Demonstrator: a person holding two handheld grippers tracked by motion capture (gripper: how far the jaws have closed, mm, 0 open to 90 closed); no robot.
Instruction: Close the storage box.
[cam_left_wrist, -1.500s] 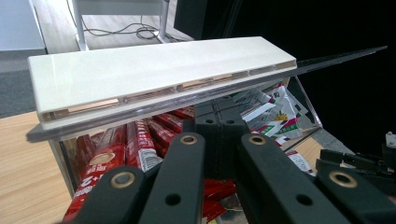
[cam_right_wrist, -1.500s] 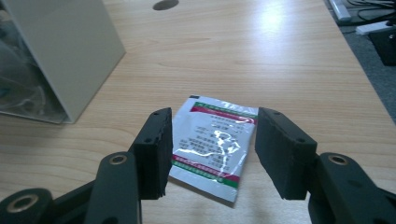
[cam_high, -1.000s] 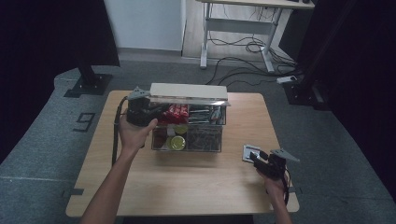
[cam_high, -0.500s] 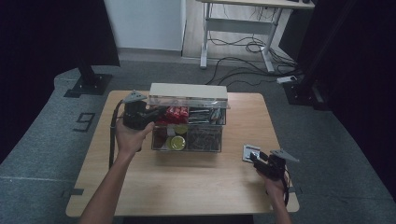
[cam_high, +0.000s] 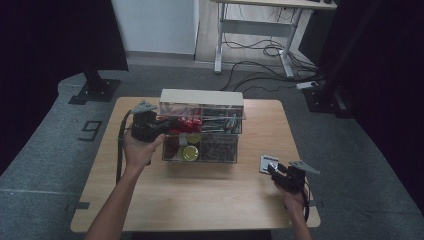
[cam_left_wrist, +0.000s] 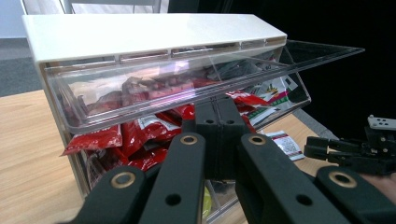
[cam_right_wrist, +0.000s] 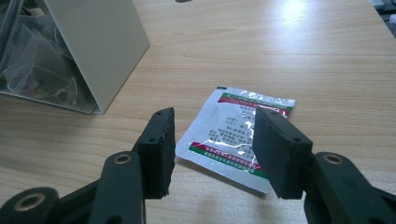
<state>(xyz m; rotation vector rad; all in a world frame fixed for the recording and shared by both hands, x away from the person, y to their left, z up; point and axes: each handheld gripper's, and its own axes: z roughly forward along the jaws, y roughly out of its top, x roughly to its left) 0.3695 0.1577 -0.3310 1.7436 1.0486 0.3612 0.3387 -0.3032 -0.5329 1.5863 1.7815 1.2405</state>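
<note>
Packet (cam_right_wrist: 238, 135) lies flat on the table (cam_right_wrist: 327, 56), right gripper (cam_right_wrist: 212, 140) jaws apart over it; left gripper (cam_left_wrist: 218, 122) jaws together

Sachet (cam_high: 268, 163) flat on table (cam_high: 200, 200), right of drawer cabinet (cam_high: 202, 125).

High view overhead; gripper views close, sharing organizer (cam_high: 201, 127) (cam_left_wrist: 154, 70) (cam_right_wrist: 93, 42).

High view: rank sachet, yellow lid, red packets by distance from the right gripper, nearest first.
From the right gripper:
1. Sachet: on the table, right by its fingers.
2. Yellow lid: lower left compartment of the organizer.
3. Red packets: upper left bin, by the left gripper.
</note>
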